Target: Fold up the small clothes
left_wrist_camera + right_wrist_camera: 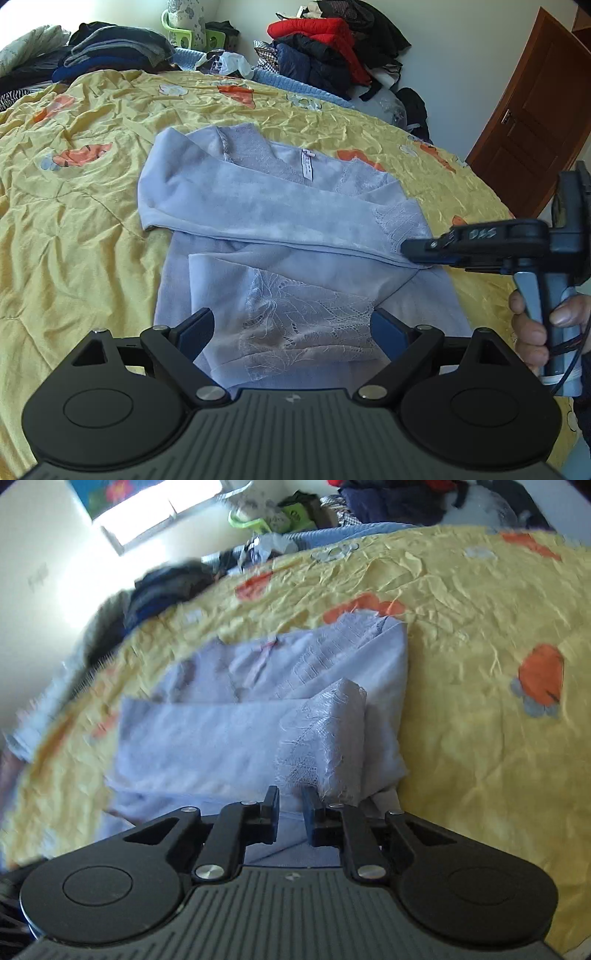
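A lavender top (258, 206) with lace panels is lying on the bed (74, 221), spread over the yellow flowered quilt toward the bed's near edge, its neckline and label pointing at the far edge. One sleeve (288, 218) is lying folded across the chest, and a lace cuff (306, 325) is resting on the lower body of the garment.

The left hand-held gripper (291, 332) is hovering low over that lace cuff with its jaws spread wide, one blue pad on each side of the lace, gripping nothing.

The right hand-held gripper (417, 251) is reaching in from the bed's right edge, held by the person's right hand (535, 328), with its tip at the end of the folded sleeve. In its own blurred view, the right hand-held gripper (291, 812) is showing its jaws only narrowly apart, with the sleeve's lace end (325, 738) rising just beyond them; whether cloth is pinched between the pads cannot be told.

Piles of clothes (325, 48) are sitting along the far edge of the bed, and a brown door (535, 103) is standing at the right.
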### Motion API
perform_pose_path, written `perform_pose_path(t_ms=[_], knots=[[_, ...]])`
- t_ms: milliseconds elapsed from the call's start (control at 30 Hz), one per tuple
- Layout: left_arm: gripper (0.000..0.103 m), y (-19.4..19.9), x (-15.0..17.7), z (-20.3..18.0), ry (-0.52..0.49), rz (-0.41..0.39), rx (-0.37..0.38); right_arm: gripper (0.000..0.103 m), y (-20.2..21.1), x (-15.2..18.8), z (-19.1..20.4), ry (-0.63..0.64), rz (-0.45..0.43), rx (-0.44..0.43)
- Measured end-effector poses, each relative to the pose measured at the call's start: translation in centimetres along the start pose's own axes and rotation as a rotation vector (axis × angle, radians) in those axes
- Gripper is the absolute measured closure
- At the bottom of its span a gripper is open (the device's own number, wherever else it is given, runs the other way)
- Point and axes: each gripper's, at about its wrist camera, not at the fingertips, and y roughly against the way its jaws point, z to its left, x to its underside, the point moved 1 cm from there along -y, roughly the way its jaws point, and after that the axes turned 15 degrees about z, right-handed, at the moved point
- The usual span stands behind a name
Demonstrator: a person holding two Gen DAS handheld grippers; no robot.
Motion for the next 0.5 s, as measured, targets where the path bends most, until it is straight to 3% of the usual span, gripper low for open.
perform_pose_path(t_ms=[33, 67, 200, 267, 333, 400, 433, 467, 500], knots=[[0.011, 0.2, 0.0, 0.1, 0.004, -0.003, 0.005, 0.060, 0.8, 0.1, -0.6, -0.039, -0.016, -0.049], [0.011, 0.4, -0.1, 0.2, 0.009, -0.009, 0.015, 0.054, 1.8, 0.3, -1.0, -0.081, -0.044, -0.110], [0.011, 0.6, -1.9, -0.7, 0.006, -0.055, 0.059, 0.054, 3.0, -1.1, -3.6, -0.265, -0.115, -0.355], [0.011, -0.3, -2.7, -1.6, -0.019, -0.060, 0.082, 0.054, 1.5, -2.1, -5.4, -0.378, -0.093, -0.445], [0.011, -1.8, -3.0, -2.0, -0.009, -0.017, 0.071, 0.052, -1.2, -2.8, -6.8, -0.463, -0.025, -0.480], [0.011, -3.3, -2.7, -1.9, 0.006, 0.035, 0.098, 0.066, -3.4, -2.5, -8.0, -0.518, 0.026, -0.415], [0.011, -4.2, -2.4, -1.9, 0.013, 0.070, 0.095, 0.083, -3.9, -2.1, -8.5, -0.510, 0.019, -0.410], [0.011, -4.6, -2.1, -1.9, 0.008, 0.074, 0.088, 0.091, -4.2, -1.8, -9.0, -0.524, 0.020, -0.408], [0.010, -4.5, -1.7, -2.1, -0.014, 0.046, 0.078, 0.091, -4.4, -1.4, -9.5, -0.550, 0.023, -0.427]])
